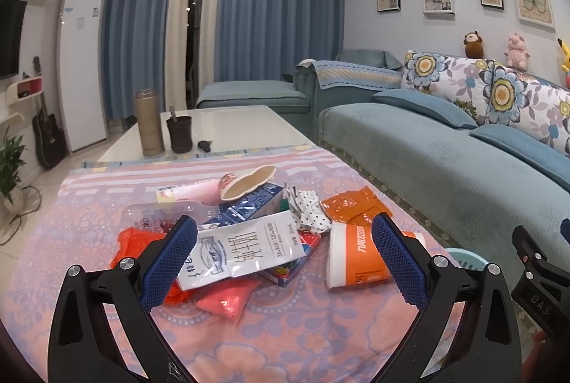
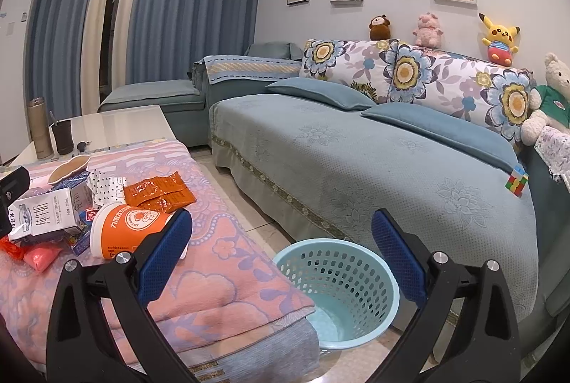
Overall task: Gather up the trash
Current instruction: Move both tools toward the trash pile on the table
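A pile of trash lies on the pink floral blanket (image 1: 285,329): a white milk carton (image 1: 242,251), an orange paper cup (image 1: 356,258) on its side, orange wrappers (image 1: 351,205), a blue carton (image 1: 249,205), a clear plastic bottle (image 1: 160,214), red and pink bags (image 1: 228,303). My left gripper (image 1: 285,262) hangs open just short of the pile, its jaws either side of the milk carton and cup. My right gripper (image 2: 281,262) is open and holds nothing, above the floor gap over a light blue perforated basket (image 2: 342,287). The cup (image 2: 124,233) and wrappers (image 2: 160,194) lie to its left.
A white coffee table (image 1: 221,126) behind the blanket carries a gold flask (image 1: 148,123), a dark cup (image 1: 180,134) and keys. A teal sofa (image 2: 356,162) with floral cushions, plush toys and a puzzle cube (image 2: 516,183) runs along the right. The basket stands on floor between blanket and sofa.
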A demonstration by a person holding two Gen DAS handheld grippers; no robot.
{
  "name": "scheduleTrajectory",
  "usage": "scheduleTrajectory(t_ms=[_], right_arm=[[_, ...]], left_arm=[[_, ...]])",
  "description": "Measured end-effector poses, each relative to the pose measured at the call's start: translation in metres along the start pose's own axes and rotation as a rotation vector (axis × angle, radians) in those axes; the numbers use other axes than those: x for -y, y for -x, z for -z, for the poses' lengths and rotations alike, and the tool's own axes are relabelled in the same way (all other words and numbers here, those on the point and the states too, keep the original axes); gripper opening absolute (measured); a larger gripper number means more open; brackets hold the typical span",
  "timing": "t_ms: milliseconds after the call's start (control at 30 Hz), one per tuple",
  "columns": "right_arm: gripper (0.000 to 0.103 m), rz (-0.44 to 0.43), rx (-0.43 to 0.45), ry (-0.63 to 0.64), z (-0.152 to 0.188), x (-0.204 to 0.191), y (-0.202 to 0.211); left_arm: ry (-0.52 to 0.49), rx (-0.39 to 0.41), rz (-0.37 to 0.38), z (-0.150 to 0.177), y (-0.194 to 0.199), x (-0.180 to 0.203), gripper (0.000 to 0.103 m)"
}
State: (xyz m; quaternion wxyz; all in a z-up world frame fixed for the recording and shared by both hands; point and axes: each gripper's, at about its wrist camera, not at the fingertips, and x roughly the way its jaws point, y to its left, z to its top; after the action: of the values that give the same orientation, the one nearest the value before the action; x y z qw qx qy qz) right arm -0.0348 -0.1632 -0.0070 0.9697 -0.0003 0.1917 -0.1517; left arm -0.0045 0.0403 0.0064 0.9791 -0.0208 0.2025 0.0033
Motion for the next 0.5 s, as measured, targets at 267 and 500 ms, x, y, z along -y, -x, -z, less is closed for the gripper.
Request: scheduleTrajectory(t_ms=[267,500], right_arm=[[0.095,0.003,0.000,0.002,0.000,-0.001,0.000],[0.095,-0.003,-0.004,0.002,0.002,0.000,0.000]], left_arm=[[0.015,0.002,-0.003,-0.001,0.000,-0.003,0.095],[0.044,-0.001,-0.007,-0.001,0.000,-0.009,0.095]])
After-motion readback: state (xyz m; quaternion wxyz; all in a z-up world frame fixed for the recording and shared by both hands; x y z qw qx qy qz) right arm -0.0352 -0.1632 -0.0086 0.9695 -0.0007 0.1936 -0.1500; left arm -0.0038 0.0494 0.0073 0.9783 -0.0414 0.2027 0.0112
